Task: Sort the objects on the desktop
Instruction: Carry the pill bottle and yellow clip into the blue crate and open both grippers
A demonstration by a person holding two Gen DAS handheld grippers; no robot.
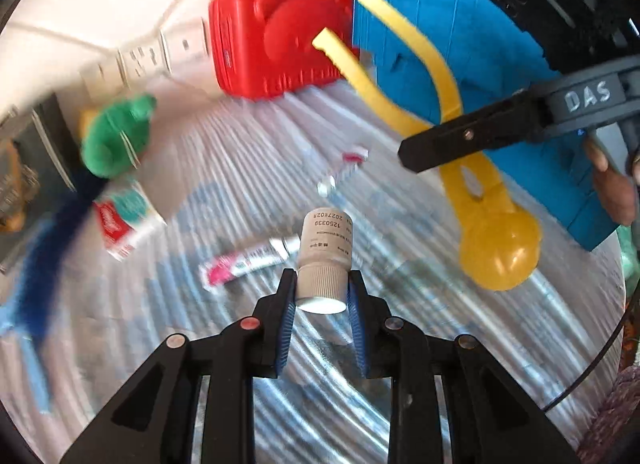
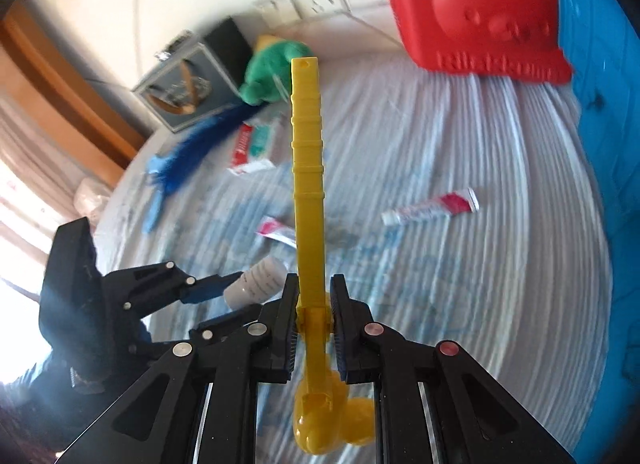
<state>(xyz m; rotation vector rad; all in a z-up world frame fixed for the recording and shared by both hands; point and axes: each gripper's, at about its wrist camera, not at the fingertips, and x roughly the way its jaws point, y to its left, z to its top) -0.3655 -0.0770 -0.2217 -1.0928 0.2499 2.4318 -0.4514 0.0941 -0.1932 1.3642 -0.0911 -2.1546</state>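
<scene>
My left gripper (image 1: 322, 296) is shut on a small white pill bottle (image 1: 326, 252), clamped at its ribbed cap and held above the striped cloth (image 1: 224, 151). In the right wrist view that bottle (image 2: 260, 282) shows between the left gripper's fingers at lower left. My right gripper (image 2: 314, 316) is shut on a yellow plastic clamp toy (image 2: 307, 191), gripped near its hinge, handles pointing away and round cups below. The left wrist view shows that yellow toy (image 1: 492, 248) hanging from the right gripper's fingers (image 1: 448, 147) at right, in the air.
A red plastic case (image 1: 276, 43) and a blue box (image 1: 440, 23) stand at the back. On the cloth lie a green plush toy (image 1: 118, 135), a blue feather (image 2: 196, 147), a toothpaste box (image 1: 128, 219), a toothpaste tube (image 2: 432, 207) and a small sachet (image 2: 276, 229).
</scene>
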